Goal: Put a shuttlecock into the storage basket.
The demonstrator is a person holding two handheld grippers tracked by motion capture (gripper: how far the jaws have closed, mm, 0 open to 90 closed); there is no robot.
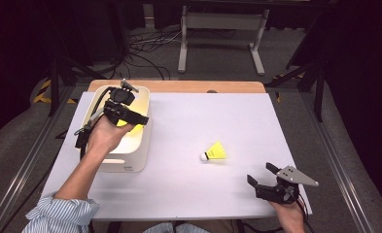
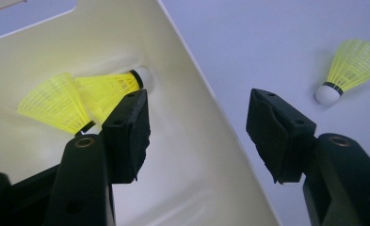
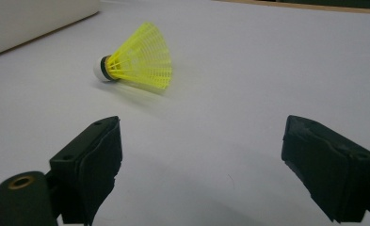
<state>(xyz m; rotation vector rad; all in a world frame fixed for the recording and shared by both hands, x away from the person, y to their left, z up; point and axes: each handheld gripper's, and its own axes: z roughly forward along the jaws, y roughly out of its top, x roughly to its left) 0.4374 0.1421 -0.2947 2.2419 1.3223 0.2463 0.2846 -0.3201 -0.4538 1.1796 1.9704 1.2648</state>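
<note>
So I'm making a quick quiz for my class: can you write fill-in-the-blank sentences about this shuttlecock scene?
1. The shuttlecock on the table has a ____ skirt.
2. The left hand-held gripper hangs over the cream ____.
3. The jaws of the right hand-held gripper stand ____, with nothing between them.
4. The bin holds ____ shuttlecocks.

Missing words: yellow; bin; open; two

Below the left gripper (image 1: 130, 116), the cream plastic bin's near wall (image 2: 192, 117) runs between its spread jaws, with two yellow shuttlecocks (image 2: 86, 96) lying inside. Ahead of the right gripper (image 1: 262, 174), bare white tabletop (image 3: 248, 94) lies open up to the lone yellow shuttlecock (image 3: 138, 56).
</note>
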